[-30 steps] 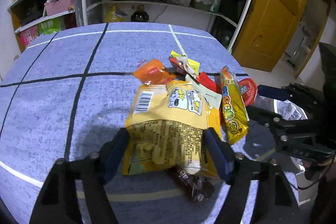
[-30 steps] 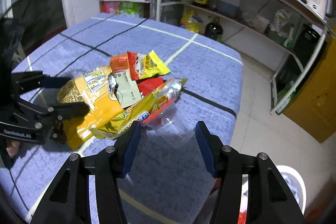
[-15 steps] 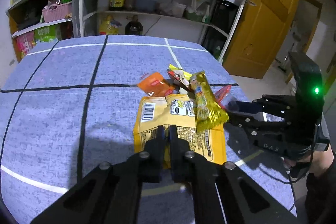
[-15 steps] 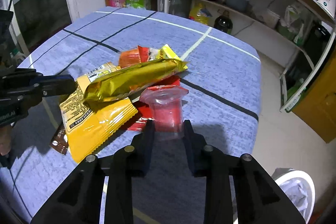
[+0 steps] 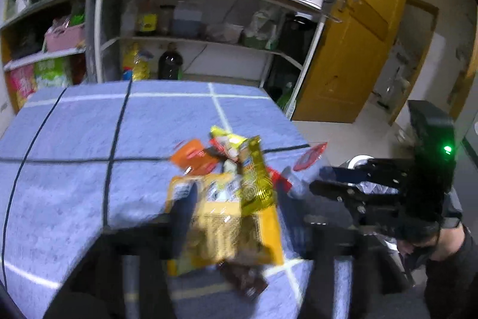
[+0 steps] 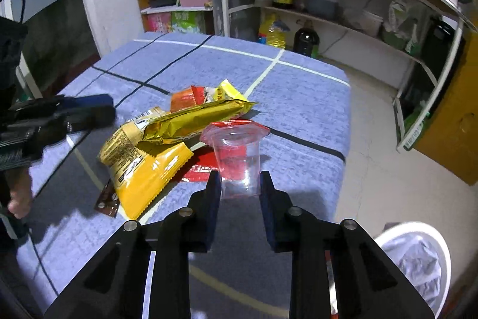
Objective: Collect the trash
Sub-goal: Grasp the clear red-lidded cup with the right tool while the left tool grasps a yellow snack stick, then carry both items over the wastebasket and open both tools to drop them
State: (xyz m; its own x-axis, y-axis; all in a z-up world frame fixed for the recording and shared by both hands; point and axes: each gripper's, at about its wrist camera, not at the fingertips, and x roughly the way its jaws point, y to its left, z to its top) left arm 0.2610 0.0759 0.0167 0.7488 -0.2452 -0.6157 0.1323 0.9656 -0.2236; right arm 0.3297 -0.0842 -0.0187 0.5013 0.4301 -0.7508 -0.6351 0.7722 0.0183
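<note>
A pile of wrappers lies on the blue tablecloth (image 6: 298, 97). On top is a big yellow snack bag (image 5: 230, 226), also in the right wrist view (image 6: 143, 166), with a gold wrapper (image 6: 194, 121) across it, an orange packet (image 6: 182, 99) and a brown wrapper (image 5: 245, 280). My right gripper (image 6: 239, 190) is shut on a clear plastic cup with a red lid (image 6: 237, 157), held above the table's right edge. My left gripper (image 5: 239, 223) is blurred, its fingers wide apart around the yellow bag.
A white trash bin (image 6: 418, 256) with a bag liner stands on the floor right of the table. Kitchen shelves (image 6: 328, 17) with bottles run behind the table. A yellow door (image 5: 358, 50) is at the right.
My left gripper, shut on the yellow bag half a second ago, has opened and the bag has dropped back. My right gripper has closed on the cup and lifted it.
</note>
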